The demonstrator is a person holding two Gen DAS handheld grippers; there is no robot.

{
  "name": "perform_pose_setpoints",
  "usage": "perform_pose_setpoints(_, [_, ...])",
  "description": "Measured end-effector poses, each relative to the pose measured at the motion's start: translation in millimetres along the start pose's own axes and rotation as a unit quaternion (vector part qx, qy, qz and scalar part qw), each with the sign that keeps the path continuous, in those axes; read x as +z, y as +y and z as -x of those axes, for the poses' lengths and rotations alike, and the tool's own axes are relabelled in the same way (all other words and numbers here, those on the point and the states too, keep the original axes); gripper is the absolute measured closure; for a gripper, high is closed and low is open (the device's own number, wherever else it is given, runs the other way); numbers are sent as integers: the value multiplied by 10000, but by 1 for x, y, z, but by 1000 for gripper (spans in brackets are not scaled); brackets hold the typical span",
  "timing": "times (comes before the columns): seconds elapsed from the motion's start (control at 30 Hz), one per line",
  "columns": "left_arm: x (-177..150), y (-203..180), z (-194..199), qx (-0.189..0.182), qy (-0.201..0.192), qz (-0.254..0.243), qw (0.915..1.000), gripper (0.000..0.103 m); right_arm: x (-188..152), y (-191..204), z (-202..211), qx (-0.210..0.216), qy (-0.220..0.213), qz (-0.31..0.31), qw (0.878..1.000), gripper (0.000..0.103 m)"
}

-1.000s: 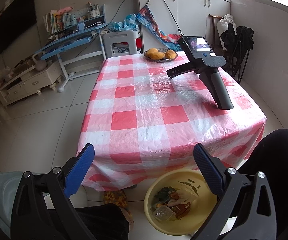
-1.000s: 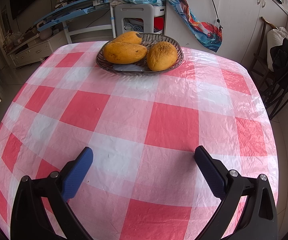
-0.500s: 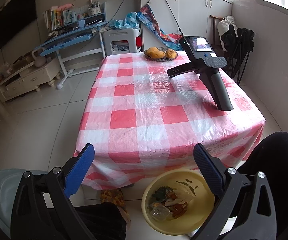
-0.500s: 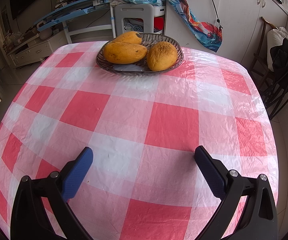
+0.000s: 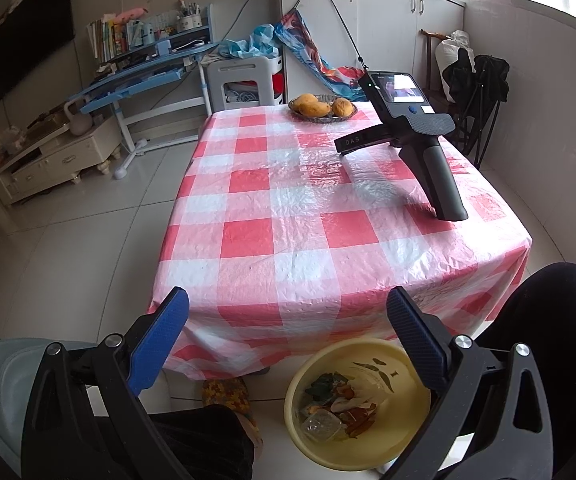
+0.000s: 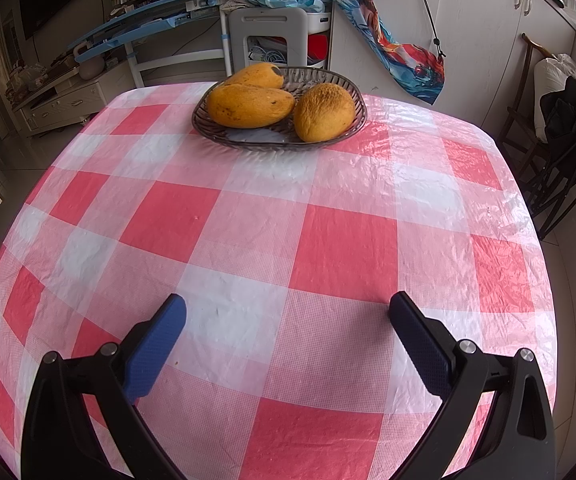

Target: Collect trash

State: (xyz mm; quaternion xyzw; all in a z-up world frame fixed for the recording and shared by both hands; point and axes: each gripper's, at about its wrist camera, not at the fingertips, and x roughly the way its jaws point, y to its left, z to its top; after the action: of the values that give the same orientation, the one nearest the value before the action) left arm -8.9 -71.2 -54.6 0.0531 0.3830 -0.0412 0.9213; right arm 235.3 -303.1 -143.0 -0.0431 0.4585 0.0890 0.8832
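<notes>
Left view only, yellow basin [image 5: 404, 364], trash [image 5: 336, 410]

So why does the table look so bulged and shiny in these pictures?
Right wrist view: the fisheye lens bows the checked tablecloth into a dome, with dark corners. Left wrist view: window light leaves pale glare on the cloth's crinkled plastic, and the other gripper's handle casts a soft shadow. Both are sharp.

White tiled floor [image 5: 68, 248], blue desk [image 5: 144, 76], white cabinets [image 5: 388, 28].
</notes>
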Motion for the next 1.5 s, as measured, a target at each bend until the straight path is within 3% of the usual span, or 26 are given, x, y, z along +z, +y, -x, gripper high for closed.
perform_pose_setpoints(0.9, [1, 3, 1, 29, -44, 21, 10000, 8, 2, 1, -3, -5, 1, -2, 10000, 6])
perform_pose_setpoints(1.33, [7, 26, 5, 82, -127, 503, 9986, 8, 2, 0, -3, -6, 1, -2, 10000, 6])
perform_pose_setpoints(1.5, [8, 33, 5, -89, -33, 765, 9970, 8, 2, 0, -4, -8, 1, -3, 10000, 6])
